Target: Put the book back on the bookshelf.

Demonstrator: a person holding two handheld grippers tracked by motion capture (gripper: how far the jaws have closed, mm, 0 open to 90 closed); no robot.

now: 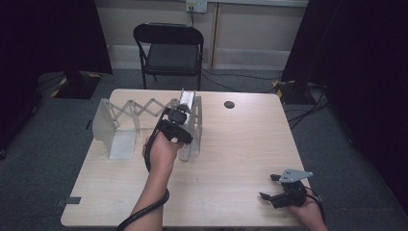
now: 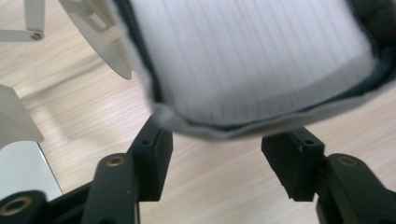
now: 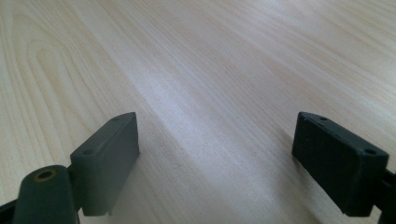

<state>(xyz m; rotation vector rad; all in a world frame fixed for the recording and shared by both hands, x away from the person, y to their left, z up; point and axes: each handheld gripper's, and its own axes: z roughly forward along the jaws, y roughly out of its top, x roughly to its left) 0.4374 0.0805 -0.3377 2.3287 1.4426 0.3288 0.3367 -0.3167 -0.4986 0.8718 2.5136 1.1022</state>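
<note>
Rack (image 1: 144,113) of pale grey metal stands on a light wood-grain table (image 1: 231,159), toward its 10 o'clock corner: two flat upright end plates joined by a zigzag scissor lattice, the long axis running from 9 to 3 o'clock across the tabletop. At the rack's 3 o'clock end a white book (image 1: 186,100) stands upright in the slot, its top edge rising above the plate. From the left gripper view the book (image 2: 252,60) appears as a block of white pages with fine parallel lines, edged by a dark cover and a pale rim, blurred by closeness. The left gripper (image 1: 174,124), black and angular, reaches toward 12 o'clock at that end of the rack; its jaws stand well apart just below the book's lower edge, and whether they touch it cannot be told. The left hand (image 1: 161,151) holds it from behind, a dark cable trailing down the forearm. The right gripper (image 1: 269,187) rests near the table's 5 o'clock corner, a grey three-cornered plate on top, pointing toward 9 o'clock; its jaws are spread wide over bare wood and hold nothing. A black folding chair (image 1: 169,50) stands beyond the table at 12 o'clock.
</note>
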